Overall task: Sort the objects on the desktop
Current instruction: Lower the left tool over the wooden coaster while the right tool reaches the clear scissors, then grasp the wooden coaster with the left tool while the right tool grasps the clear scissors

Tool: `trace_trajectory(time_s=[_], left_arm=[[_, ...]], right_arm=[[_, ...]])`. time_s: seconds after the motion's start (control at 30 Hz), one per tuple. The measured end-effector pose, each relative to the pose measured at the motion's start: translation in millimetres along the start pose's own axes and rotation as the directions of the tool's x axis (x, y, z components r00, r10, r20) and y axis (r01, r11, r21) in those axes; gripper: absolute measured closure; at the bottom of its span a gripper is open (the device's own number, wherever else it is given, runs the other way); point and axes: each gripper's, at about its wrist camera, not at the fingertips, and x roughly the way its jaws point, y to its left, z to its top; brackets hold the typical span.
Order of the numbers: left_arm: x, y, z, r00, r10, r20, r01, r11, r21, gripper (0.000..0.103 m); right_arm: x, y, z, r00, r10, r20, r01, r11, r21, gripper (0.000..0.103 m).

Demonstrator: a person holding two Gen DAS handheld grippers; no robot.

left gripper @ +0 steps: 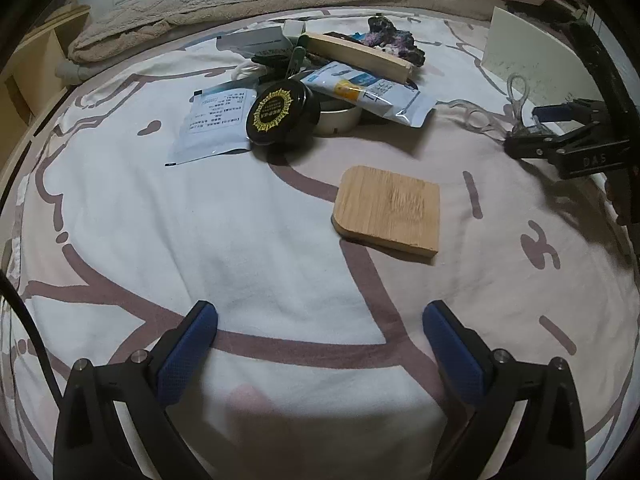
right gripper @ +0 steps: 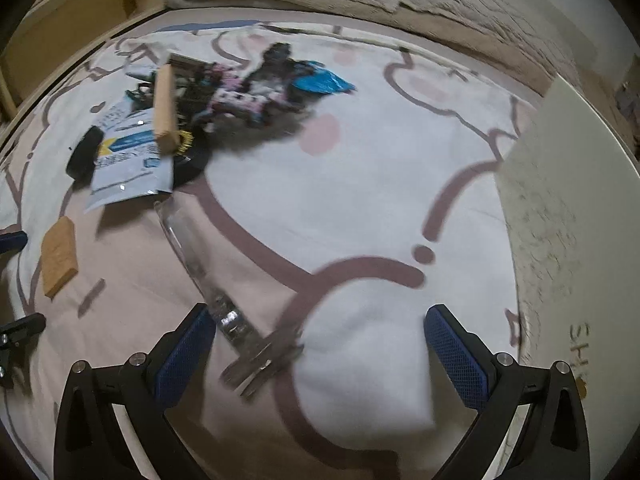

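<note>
- Desktop things lie in a heap (left gripper: 304,80) on the bed sheet (left gripper: 200,240), far in front of the left hand-held gripper (left gripper: 320,326).
- On the left of the heap is a white packet (left gripper: 212,124). Next to it a round black tin (left gripper: 280,114) leans on a white dish (left gripper: 340,118). A blue and white pouch (left gripper: 372,92) and a wooden stick (left gripper: 356,54) lie on top.
- A flat wooden block (left gripper: 390,210) lies alone, nearer the left hand-held gripper and a bit to its right.
- The left hand-held gripper is spread wide and holds nothing.
- Over on the right, the right hand-held gripper (right gripper: 320,332) is also spread wide and empty.
- A long clear packet (right gripper: 224,300) lies just by its left finger (right gripper: 186,354), with one end between the fingers.
- A white board (right gripper: 568,216) stands at the far right.
- What could go wrong: I think the clear packet is thin and slippery, so the fingers could slide off it or pinch the soft sheet too.
- The heap is piled loosely, so pulling one thing out could tip the tin or knock the stick off.
</note>
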Motion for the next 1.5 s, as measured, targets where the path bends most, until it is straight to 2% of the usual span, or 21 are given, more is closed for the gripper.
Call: trace_trajectory(time_s=[0.3,0.47,0.63,0.87,1.07,1.2,1.37,1.4,1.43,1.47,1.5], left_arm=[[1,-4,12,1.000,-0.002,-0.001,0.002,0.999,-0.035,0.000],[3,-12,21,1.000,-0.005,0.012,0.005,1.000,-0.011,0.000],[7,-26,32,0.999,0.022,0.035,-0.024,0.999,0.044,0.000],[14,-26,42,1.000,0.013,0.027,-0.014,0.999,0.051,0.001],[14,-34,44,0.999,0.004,0.033,-0.007,0.997,0.083,0.015],[12,-39,45,0.999,-0.014,0.036,0.010,0.994,0.105,0.028],[9,-42,45,0.999,-0.027,0.038,0.022,0.992,0.122,0.038],[9,-42,45,0.999,-0.030,0.037,0.025,0.992,0.122,0.041],[8,-43,44,0.999,-0.033,0.036,0.028,0.992,0.123,0.043],[8,-44,44,0.999,-0.038,0.036,0.033,0.992,0.126,0.047],[7,-45,44,0.999,-0.039,0.037,0.034,0.991,0.130,0.047]], right_arm=[[-4,-7,-10,0.999,0.028,-0.021,-0.027,1.000,0.006,0.000],[-7,-8,-15,0.999,0.038,-0.008,-0.038,0.999,0.000,0.000],[-8,-8,-17,0.999,0.041,0.008,-0.041,0.999,0.008,0.000],[-5,-13,-17,0.997,0.075,-0.006,-0.075,0.997,0.011,0.000],[-2,-15,-8,0.995,0.074,-0.066,-0.071,0.996,0.045,0.000],[-3,-13,-6,0.994,0.090,-0.064,-0.088,0.995,0.036,0.000],[-9,-6,-2,0.992,0.125,-0.034,-0.125,0.992,-0.011,0.000],[-10,-3,0,0.990,0.134,-0.031,-0.135,0.990,-0.030,0.008],[-11,0,1,0.990,0.140,-0.031,-0.141,0.989,-0.045,0.026],[-10,2,2,0.989,0.145,-0.038,-0.147,0.987,-0.061,0.036],[-10,4,4,0.989,0.144,-0.042,-0.147,0.986,-0.073,0.037]])
